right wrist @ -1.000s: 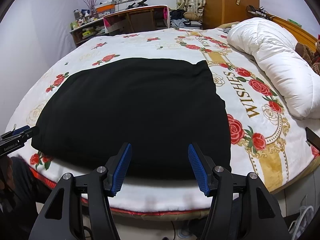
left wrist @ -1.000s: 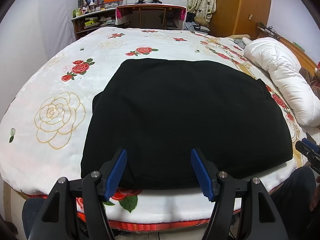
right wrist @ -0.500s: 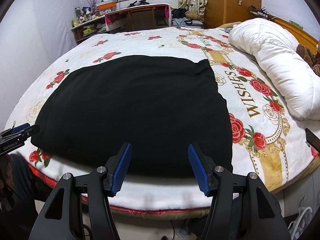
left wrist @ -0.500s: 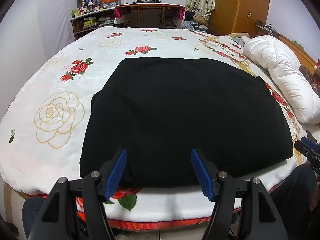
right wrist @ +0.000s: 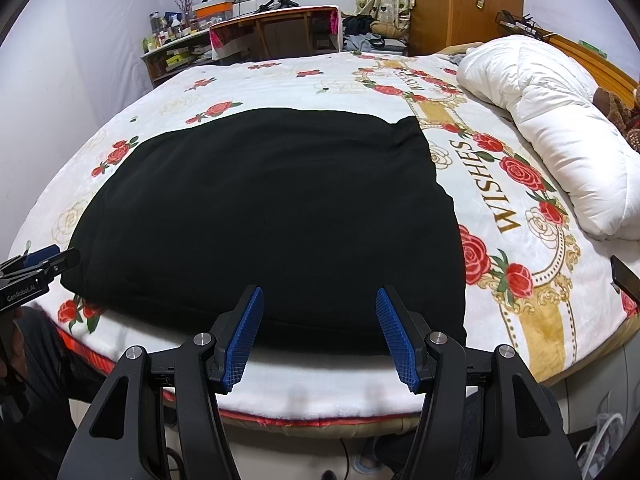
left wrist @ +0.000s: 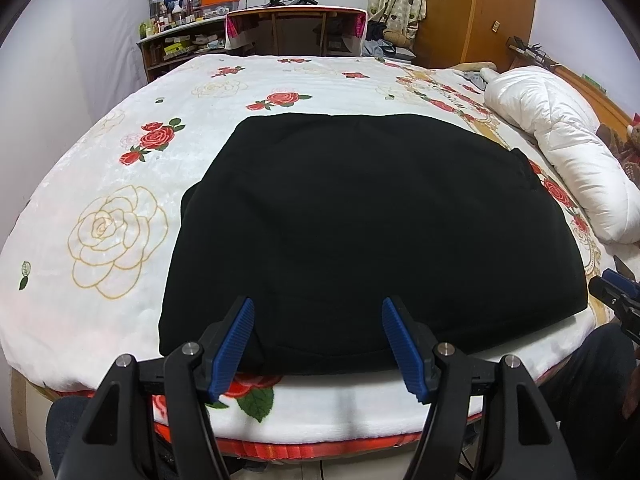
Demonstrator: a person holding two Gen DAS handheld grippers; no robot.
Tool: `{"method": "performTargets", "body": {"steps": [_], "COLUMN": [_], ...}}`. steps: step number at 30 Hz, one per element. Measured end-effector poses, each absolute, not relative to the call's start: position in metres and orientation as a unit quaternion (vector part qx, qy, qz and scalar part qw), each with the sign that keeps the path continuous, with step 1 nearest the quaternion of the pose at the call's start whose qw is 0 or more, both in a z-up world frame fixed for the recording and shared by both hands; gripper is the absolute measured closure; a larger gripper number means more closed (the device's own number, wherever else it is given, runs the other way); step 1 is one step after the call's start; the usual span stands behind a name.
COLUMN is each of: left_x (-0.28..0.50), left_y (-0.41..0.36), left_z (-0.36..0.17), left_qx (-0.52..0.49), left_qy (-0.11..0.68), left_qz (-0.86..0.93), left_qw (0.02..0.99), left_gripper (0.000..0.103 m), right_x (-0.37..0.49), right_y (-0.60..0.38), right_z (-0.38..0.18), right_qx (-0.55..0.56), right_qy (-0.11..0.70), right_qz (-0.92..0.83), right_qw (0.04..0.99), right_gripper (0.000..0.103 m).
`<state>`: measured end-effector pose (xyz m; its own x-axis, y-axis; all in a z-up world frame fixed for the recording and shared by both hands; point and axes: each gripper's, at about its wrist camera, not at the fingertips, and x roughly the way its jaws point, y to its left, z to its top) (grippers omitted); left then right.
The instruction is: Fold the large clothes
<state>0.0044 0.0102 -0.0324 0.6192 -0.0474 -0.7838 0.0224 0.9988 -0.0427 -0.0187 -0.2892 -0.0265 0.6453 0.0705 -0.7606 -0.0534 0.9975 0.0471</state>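
A large black garment (left wrist: 368, 232) (right wrist: 272, 216) lies flat on the bed as a broad folded rectangle, its near edge along the bed's front edge. My left gripper (left wrist: 318, 320) hovers open above the garment's near left part, blue pads apart, with nothing between them. Over the near right part my right gripper (right wrist: 320, 308) hangs open the same way, holding nothing. Each gripper shows at the edge of the other's view: the right gripper (left wrist: 616, 296) at far right, the left gripper (right wrist: 36, 268) at far left.
The bed carries a white blanket (left wrist: 120, 184) printed with red roses. A rolled white duvet (right wrist: 560, 120) lies along the right side by the wooden headboard (right wrist: 592, 64). A desk (left wrist: 296, 28) and cluttered shelves (left wrist: 180, 40) stand beyond the bed's far edge.
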Motion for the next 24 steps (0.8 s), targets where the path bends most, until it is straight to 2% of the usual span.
{"method": "performTargets", "body": {"steps": [24], "left_x": [0.0031], "left_y": [0.0117], "left_z": [-0.0289], "left_qx": [-0.031], "left_qy": [0.433], "left_qz": [-0.025], "left_qw": [0.900], "left_gripper": [0.034], "right_x": [-0.0168], "right_y": [-0.2904], "right_z": [-0.0292], "right_qx": [0.006], "right_qy": [0.424], "right_qz": [0.035], "right_qw": [0.905], "right_gripper": [0.044]}}
